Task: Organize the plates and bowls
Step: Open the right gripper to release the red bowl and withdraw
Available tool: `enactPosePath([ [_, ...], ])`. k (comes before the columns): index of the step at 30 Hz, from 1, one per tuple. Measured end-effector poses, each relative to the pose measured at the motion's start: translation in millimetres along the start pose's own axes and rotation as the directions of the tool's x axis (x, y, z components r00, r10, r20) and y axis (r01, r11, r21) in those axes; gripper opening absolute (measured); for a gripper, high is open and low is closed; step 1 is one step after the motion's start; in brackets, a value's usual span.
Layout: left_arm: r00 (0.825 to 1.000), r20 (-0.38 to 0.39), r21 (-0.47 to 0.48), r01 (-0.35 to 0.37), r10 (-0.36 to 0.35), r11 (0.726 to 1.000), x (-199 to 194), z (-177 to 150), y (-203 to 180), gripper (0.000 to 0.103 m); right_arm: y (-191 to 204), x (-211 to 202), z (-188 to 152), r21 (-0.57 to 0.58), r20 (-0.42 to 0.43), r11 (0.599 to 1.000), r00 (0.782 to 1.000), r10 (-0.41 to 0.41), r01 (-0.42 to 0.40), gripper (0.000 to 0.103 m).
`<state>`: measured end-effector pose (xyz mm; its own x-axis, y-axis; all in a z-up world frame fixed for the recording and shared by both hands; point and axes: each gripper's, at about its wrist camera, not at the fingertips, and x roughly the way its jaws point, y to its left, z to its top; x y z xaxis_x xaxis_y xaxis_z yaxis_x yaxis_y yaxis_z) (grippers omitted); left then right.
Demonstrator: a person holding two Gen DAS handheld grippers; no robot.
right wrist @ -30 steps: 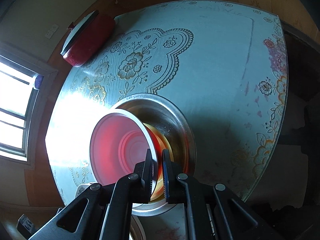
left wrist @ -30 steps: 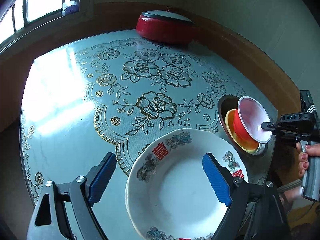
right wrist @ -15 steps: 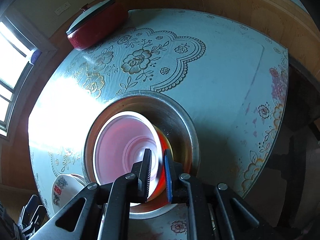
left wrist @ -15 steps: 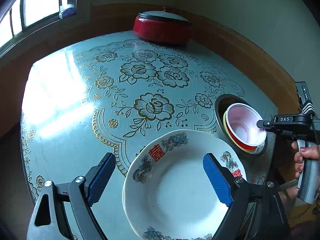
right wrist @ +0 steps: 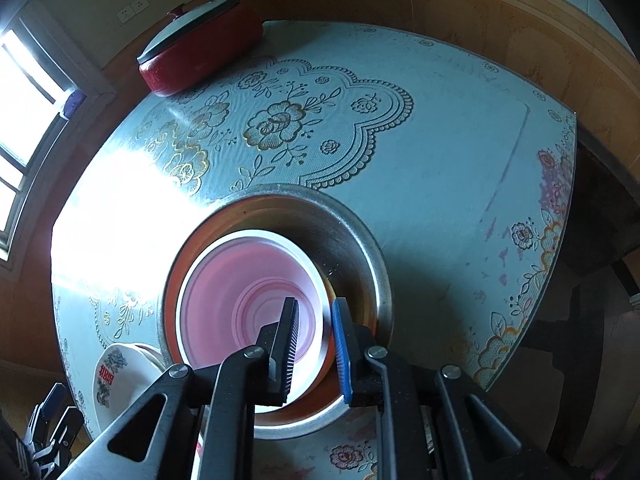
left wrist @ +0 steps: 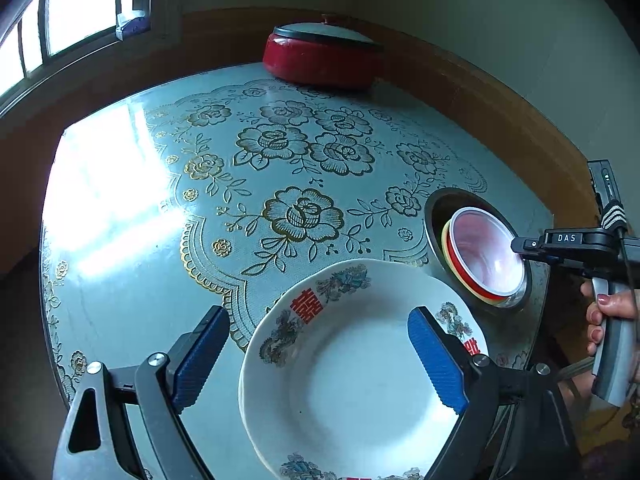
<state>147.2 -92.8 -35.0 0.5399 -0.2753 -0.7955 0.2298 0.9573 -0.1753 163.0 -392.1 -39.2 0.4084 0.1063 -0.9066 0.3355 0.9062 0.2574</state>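
Note:
A red bowl with a pale inside [left wrist: 484, 256] [right wrist: 248, 312] sits nested in a yellow-orange bowl [left wrist: 445, 236] inside a metal basin [right wrist: 360, 248] [left wrist: 434, 208] at the table's right edge. My right gripper [right wrist: 314, 340] [left wrist: 516, 246] straddles the red bowl's near rim with its jaws slightly apart, one finger inside and one outside. A white plate with flowers and red characters [left wrist: 352, 376] [right wrist: 110, 376] lies on the table by the front edge. My left gripper [left wrist: 316, 356] is open and empty, hovering over the plate.
A red lidded pot [left wrist: 324, 56] [right wrist: 200, 44] stands at the table's far edge by the wall. The blue floral tablecloth [left wrist: 240, 184] covers the round table. A window [left wrist: 60, 20] is at the far left.
The red bowl went from tilted above the basin down into the yellow-orange bowl. My right jaws have opened slightly on its rim. My left gripper stayed open over the plate.

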Motion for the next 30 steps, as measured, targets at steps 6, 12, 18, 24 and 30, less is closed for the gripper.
enactPosePath([
  [6, 1.000, -0.007, 0.013, 0.005, -0.005, 1.000, 1, 0, -4, 0.091, -3, -5, 0, 0.006, 0.028, 1.000, 1.000, 0.010, -0.010, 0.016],
  [12, 1.000, -0.017, 0.028, 0.015, -0.015, 0.999, 5, 7, -11, 0.092, -9, -14, -6, 0.036, 0.048, 0.998, 0.998, 0.049, -0.051, 0.020],
  [18, 0.999, -0.026, 0.047, 0.026, -0.025, 0.999, 8, 13, -19, 0.092, -19, -19, -16, 0.076, 0.058, 0.995, 0.996, 0.065, -0.069, 0.021],
  [24, 0.999, -0.039, 0.060, 0.033, -0.031, 0.998, 11, 14, -22, 0.097, -37, -26, -26, 0.132, 0.089, 0.988, 0.994, 0.064, -0.075, 0.028],
  [30, 0.997, -0.059, 0.069, 0.048, -0.044, 0.996, 17, 21, -25, 0.101, -52, -27, -35, 0.163, 0.119, 0.984, 0.992, 0.051, -0.070, 0.032],
])
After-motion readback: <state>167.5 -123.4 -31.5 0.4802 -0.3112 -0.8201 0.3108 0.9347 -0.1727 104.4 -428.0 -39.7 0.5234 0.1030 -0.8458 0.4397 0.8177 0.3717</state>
